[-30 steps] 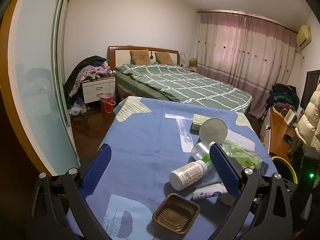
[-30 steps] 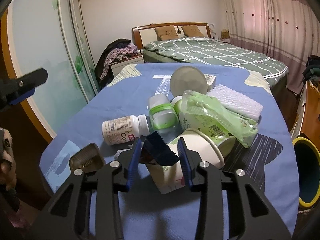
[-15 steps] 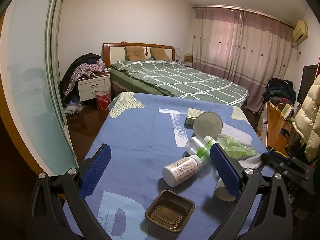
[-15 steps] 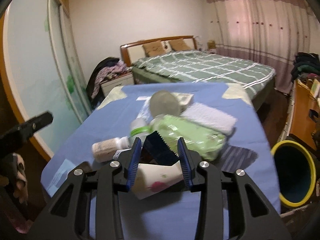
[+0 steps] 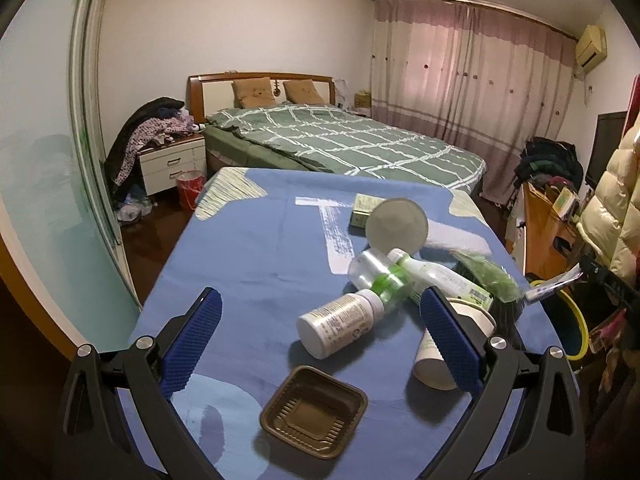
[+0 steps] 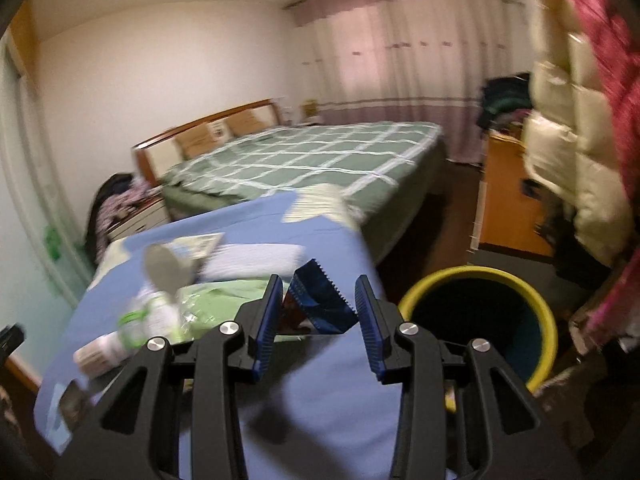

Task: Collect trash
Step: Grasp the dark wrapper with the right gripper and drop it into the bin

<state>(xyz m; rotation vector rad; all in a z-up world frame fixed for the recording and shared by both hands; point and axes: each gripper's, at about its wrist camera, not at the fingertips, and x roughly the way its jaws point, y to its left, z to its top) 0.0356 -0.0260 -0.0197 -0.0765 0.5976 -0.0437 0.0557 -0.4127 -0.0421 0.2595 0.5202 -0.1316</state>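
My right gripper (image 6: 319, 284) is shut on a crumpled blue wrapper (image 6: 320, 304) with a saw-tooth edge, held above the table's right edge beside the yellow-rimmed bin (image 6: 476, 270). In the left wrist view the wrapper's silver side (image 5: 552, 286) shows at the far right, over the bin (image 5: 576, 312). My left gripper (image 5: 320, 294) is open and low over the blue table (image 5: 248, 264). Between its fingers lie a white pill bottle (image 5: 340, 324) and a brown plastic tray (image 5: 314, 412). A paper cup (image 5: 436, 356) lies tipped behind the right finger.
Further back on the table lie a clear bottle with a green band (image 5: 376, 272), a green packet (image 5: 488, 276), a round lid (image 5: 396, 226), a small box (image 5: 362, 210) and a white towel (image 5: 456, 240). A bed (image 5: 340, 144) stands behind. Coats (image 6: 580, 184) hang right of the bin.
My right gripper has swung to the right with the blue wrapper, from above the trash pile to the table's edge by the bin. The left gripper has drifted slightly closer to the pile.
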